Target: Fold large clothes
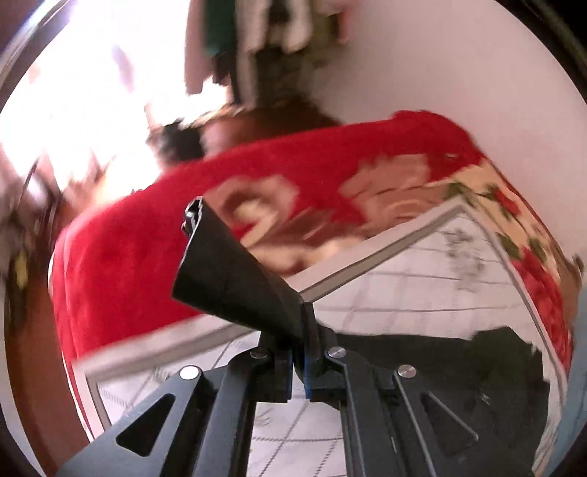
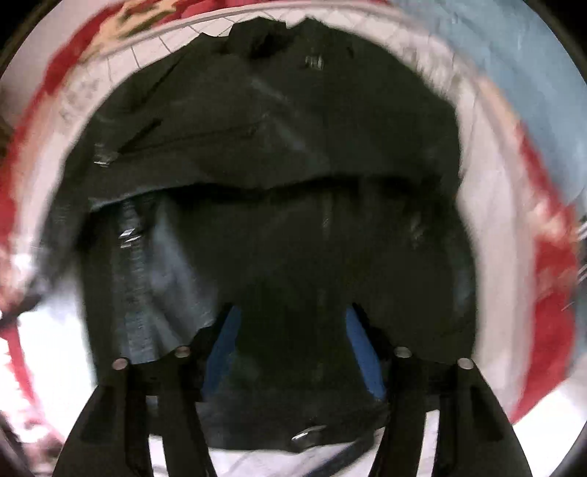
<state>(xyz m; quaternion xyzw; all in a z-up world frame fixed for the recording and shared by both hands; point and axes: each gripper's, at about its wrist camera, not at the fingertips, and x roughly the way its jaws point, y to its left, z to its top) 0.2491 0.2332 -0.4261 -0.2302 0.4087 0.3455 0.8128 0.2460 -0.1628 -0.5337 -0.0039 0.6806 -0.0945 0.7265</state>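
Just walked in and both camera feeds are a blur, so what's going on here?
A person with a gripper in each hand is folding a black jacket on a white checked sheet laid over a red flowered blanket. The left gripper is shut on a flap of the black cloth and holds it up. The right gripper is open, its fingers spread just above the jacket, which is partly folded. Both views are smeared by motion.

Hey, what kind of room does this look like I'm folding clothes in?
Most likely a bedroom. A red floral blanket covers what looks like a bed, with a white checked sheet spread on top as the folding surface, and clothes hanging against the far wall. The black garment lies on that sheet.
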